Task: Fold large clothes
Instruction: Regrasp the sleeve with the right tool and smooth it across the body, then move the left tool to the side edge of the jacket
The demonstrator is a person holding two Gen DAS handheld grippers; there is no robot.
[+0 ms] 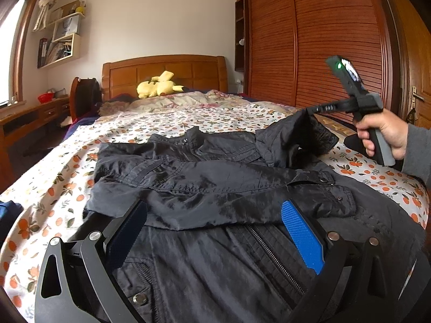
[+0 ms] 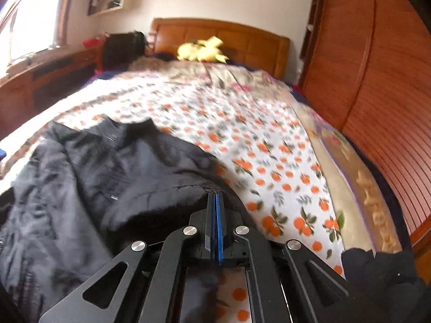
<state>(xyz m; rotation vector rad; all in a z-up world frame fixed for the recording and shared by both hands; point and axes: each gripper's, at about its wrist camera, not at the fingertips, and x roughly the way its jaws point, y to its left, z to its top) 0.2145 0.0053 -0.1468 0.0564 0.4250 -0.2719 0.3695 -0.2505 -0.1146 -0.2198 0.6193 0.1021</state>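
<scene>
1 jacket sleeve pinched in right gripper.

We find open bedspread beyond the black jacket, up to the yellow plush toy by the headboard. The wardrobe bounds the right side; a desk bounds the left.

Home bedroom, wooden headboard behind a bed under an orange-print quilt, yellow plush toy by the pillows, slatted wooden wardrobe doors, wall shelves with books, desk beneath a window
</scene>
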